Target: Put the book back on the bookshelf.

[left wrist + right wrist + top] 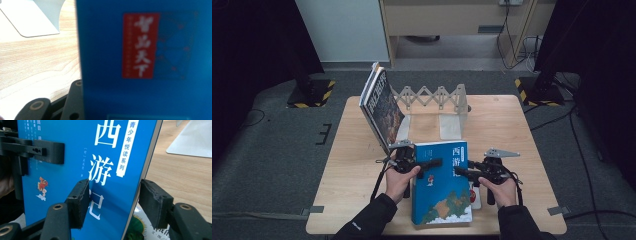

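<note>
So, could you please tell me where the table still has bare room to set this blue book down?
Bare wood lies on the table's left, from the leaning books down to the near edge, and along the right edge beyond the right claw. It is crowded in the middle: the blue book, both claws, the left claw included, and the folding rack behind.

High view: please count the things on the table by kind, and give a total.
Books: 4 (blue book, white book beneath, dark leaning book, seemingly one book behind it)
Expanding book rack: 1
Total: 5
</note>
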Motion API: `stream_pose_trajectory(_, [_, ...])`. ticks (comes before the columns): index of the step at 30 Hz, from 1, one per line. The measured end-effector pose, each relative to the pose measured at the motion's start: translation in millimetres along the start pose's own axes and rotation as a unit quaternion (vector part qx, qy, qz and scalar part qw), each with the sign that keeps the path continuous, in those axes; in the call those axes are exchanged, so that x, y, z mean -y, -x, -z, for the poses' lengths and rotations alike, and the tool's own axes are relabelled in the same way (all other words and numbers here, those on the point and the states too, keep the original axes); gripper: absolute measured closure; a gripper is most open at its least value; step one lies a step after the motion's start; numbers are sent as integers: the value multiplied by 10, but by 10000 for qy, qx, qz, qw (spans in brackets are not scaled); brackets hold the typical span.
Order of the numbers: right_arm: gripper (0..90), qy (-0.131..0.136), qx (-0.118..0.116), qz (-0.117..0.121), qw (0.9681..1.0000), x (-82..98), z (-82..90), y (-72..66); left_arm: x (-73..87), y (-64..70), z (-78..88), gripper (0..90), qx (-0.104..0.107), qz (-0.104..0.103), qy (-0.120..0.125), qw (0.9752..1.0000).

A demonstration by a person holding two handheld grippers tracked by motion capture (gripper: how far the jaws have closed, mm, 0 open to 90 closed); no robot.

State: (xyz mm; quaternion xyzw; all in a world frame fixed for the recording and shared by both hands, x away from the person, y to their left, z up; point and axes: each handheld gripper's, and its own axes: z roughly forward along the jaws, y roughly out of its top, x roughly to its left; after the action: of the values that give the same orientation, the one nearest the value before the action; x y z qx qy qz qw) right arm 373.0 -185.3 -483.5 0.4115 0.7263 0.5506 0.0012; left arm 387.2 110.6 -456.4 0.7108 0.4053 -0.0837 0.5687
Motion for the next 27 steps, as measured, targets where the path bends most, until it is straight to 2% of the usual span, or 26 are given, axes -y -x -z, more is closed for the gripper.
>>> stream_pose_trajectory(4, [440, 243, -92, 11, 9997, -8, 26, -4, -74, 89, 57, 605, -13, -98, -28, 9999])
stream_pose_trajectory(6, [413, 351, -103, -2, 9993, -14, 58, 0, -108, 121, 97, 605, 12, -152, -7, 9999])
stream_pose_trajectory(11, [394, 590, -118, -107, 9981, -24, 139, 30, -182, 161, 205, 603, 63, -136, 116, 9998])
stream_pose_trajectory(15, [367, 653, -30, -104, 9978, -26, 186, 68, -249, 188, 323, 602, 73, -120, 276, 9995])
stream_pose_trajectory(23, [365, 543, 481, -96, 9973, -1, 274, 180, -410, 283, 594, 596, -116, -340, 659, 9972])
stream_pose_trajectory(26, [355, 466, 795, -23, 9957, 5, 318, 233, -465, 288, 710, 595, -259, -399, 794, 9957])
stream_pose_trajectory(27, [349, 408, 963, 26, 9945, 11, 332, 254, -477, 292, 734, 594, -321, -429, 827, 9951])
